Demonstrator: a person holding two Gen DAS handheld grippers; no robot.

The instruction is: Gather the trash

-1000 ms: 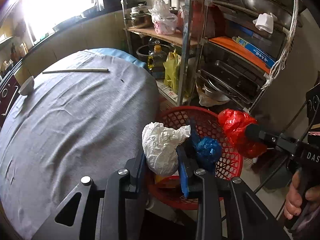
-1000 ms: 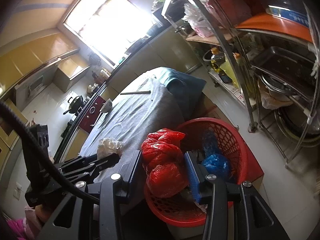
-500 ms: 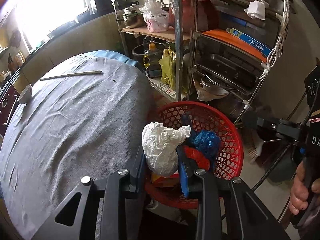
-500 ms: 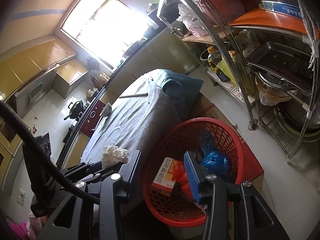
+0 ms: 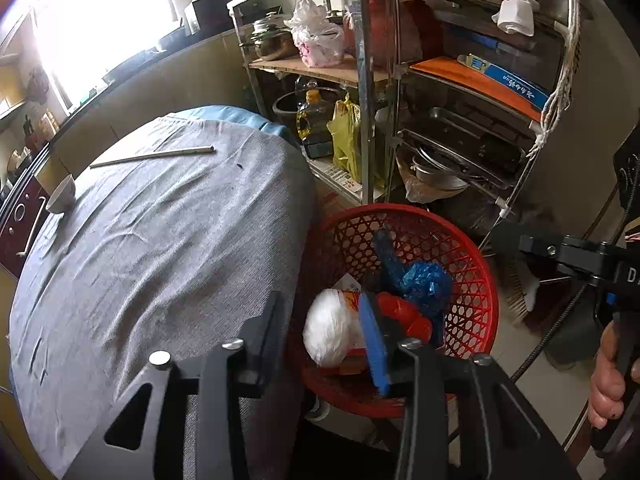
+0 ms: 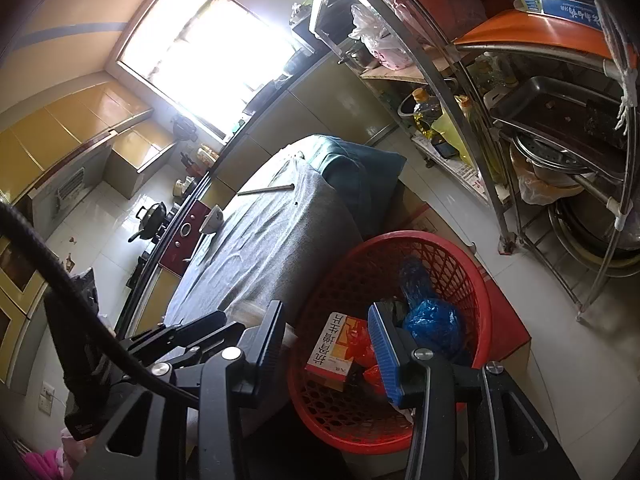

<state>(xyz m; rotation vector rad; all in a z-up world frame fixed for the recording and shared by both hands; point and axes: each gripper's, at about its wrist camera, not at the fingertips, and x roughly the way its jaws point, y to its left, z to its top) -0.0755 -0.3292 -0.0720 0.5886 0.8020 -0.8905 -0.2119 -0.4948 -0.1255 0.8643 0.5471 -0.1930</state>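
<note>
White crumpled wad (image 5: 334, 332) — blurred, no clear long axis — sits free between the left gripper (image 5: 320, 340)'s just-opening jaws, over the red basket (image 5: 476, 292); right gripper (image 6: 328, 344) — fingers spread, pinching nothing.

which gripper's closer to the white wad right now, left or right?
Left. The left gripper has the white wad between its jaws, which have just been opening, over the red basket. The right gripper is empty, off to the side above the basket.
</note>
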